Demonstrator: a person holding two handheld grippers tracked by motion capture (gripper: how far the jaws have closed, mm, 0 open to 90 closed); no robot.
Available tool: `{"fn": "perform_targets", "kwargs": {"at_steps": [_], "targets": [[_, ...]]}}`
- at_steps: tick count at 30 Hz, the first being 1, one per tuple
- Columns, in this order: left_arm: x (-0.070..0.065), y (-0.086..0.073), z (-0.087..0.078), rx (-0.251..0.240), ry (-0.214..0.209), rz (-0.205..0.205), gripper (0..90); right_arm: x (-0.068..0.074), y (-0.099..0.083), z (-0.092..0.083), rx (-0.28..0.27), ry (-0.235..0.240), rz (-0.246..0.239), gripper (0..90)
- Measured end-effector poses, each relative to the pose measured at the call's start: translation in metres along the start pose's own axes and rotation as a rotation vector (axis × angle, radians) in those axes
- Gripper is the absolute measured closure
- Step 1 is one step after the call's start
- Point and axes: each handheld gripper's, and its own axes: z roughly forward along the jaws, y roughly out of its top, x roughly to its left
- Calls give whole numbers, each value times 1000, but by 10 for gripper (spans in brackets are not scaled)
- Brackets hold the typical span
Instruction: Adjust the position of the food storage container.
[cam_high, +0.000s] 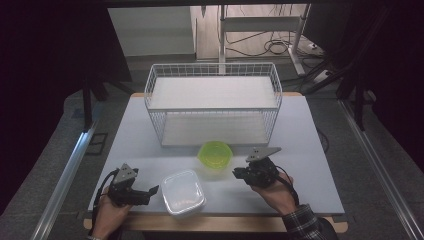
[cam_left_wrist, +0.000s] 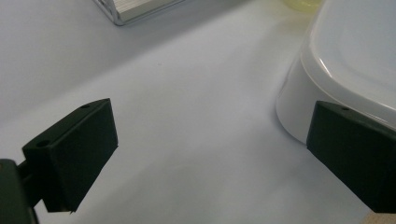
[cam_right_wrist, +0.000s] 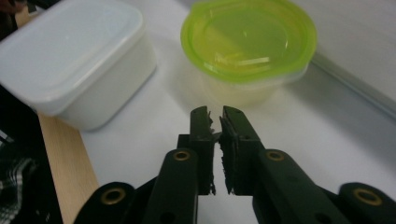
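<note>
A round container with a green lid (cam_high: 215, 154) (cam_right_wrist: 248, 42) stands on the white table just in front of the wire basket. A white rectangular lidded box (cam_high: 183, 191) (cam_right_wrist: 70, 56) (cam_left_wrist: 345, 60) sits near the table's front edge. My right gripper (cam_high: 239, 173) (cam_right_wrist: 215, 122) is to the right of the green container, jaws pressed together with nothing between them. My left gripper (cam_high: 152, 191) (cam_left_wrist: 210, 140) rests left of the white box, jaws wide apart and empty, its right jaw close beside the box's wall.
A white wire basket (cam_high: 213, 102) with two shelves stands across the back half of the table (cam_high: 310, 150). A wooden strip (cam_right_wrist: 65, 168) edges the table's front. Cables and a metal stand lie on the floor behind.
</note>
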Motion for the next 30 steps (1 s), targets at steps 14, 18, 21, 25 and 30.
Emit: {"fn": "perform_targets", "kwargs": {"at_steps": [14, 18, 21, 25, 30], "targets": [[0, 0, 1, 10, -4, 12, 18, -3, 53, 35, -50, 16, -19, 893], [0, 0, 0, 8, -4, 12, 19, -5, 65, 59, -34, 25, -21, 893], [0, 0, 0, 8, -6, 14, 19, -5, 75, 78, -19, 13, -46, 893], [0, 0, 1, 7, -7, 15, 20, -3, 86, 94, -13, 9, -64, 893], [-1, 0, 1, 8, -7, 18, 20, -1, 94, 108, 3, 9, -81, 893]]}}
